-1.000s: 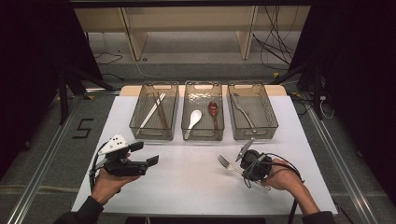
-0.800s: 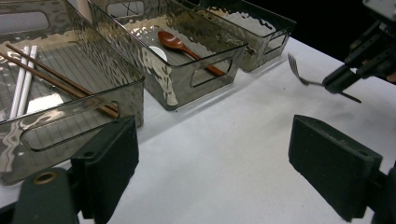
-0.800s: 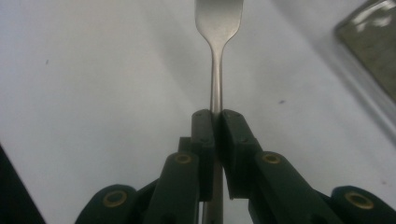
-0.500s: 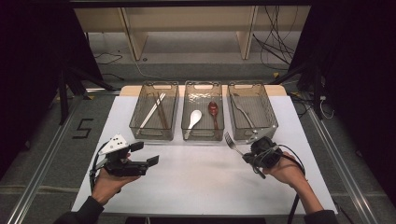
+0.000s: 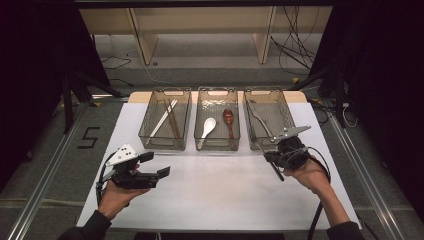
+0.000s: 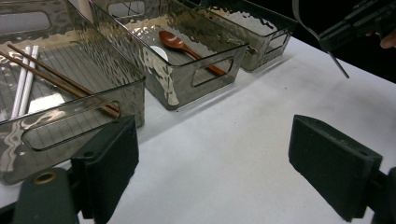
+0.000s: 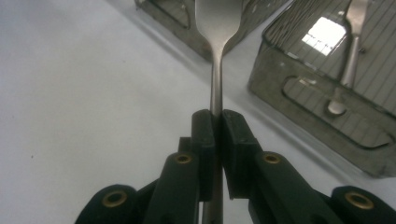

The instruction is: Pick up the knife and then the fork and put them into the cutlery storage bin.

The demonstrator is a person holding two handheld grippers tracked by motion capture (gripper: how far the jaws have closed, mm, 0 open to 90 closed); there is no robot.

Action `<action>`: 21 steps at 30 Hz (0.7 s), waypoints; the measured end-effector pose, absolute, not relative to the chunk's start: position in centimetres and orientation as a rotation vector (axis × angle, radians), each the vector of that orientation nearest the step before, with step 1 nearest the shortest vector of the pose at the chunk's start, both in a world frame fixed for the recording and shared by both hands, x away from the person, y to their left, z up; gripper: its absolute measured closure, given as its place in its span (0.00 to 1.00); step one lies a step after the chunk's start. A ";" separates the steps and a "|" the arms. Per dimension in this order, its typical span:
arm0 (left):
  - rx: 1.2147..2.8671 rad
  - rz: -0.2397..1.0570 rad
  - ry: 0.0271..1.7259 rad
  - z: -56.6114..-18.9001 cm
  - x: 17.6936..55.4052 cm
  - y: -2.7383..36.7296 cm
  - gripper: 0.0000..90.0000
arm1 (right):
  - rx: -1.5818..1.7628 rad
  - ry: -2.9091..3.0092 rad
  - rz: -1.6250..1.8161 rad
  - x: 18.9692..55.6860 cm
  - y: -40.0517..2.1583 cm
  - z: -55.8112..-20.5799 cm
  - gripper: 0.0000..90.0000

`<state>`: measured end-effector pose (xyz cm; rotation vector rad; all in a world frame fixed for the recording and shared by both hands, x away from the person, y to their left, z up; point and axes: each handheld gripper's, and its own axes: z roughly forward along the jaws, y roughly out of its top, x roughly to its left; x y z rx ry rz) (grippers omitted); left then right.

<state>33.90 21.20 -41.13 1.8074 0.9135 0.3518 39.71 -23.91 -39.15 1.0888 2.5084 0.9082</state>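
Note:
My right gripper [image 5: 270, 155] is shut on the handle of a metal fork [image 5: 275, 171] and holds it off the table at the front left corner of the right bin [image 5: 288, 120]. In the right gripper view the pads [image 7: 205, 135] pinch the fork [image 7: 215, 79], whose head points at the bins. A second fork [image 5: 260, 119] lies in that bin. My left gripper [image 5: 150, 172] hovers over the table's front left, open and holding nothing. Its wide-apart pads [image 6: 107, 163] frame bare tabletop, with the right gripper [image 6: 359, 21] far off.
Three smoky clear bins stand in a row at the table's far side. The left bin [image 5: 165, 143] holds chopsticks [image 5: 165, 117]. The middle bin [image 5: 217, 147] holds a white spoon [image 5: 207, 127] and a brown spoon [image 5: 228, 120]. White tabletop [image 5: 215, 195] lies in front.
My right gripper has carried the fork up and away from me, from the open table to the front of the right bin. The left gripper has stayed put.

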 end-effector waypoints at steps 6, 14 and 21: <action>1.806 0.354 0.918 -41.2 33.9 21.2 0.17 | 1.142 2.435 0.947 40.6 -24.9 -38.5 0.94; 1.805 0.357 0.923 -41.3 34.0 21.2 0.17 | 1.196 2.347 1.012 42.3 -26.0 -37.0 0.94; 1.806 0.357 0.922 -41.3 34.0 21.3 0.17 | 1.236 2.282 1.033 44.2 -26.4 -35.6 0.94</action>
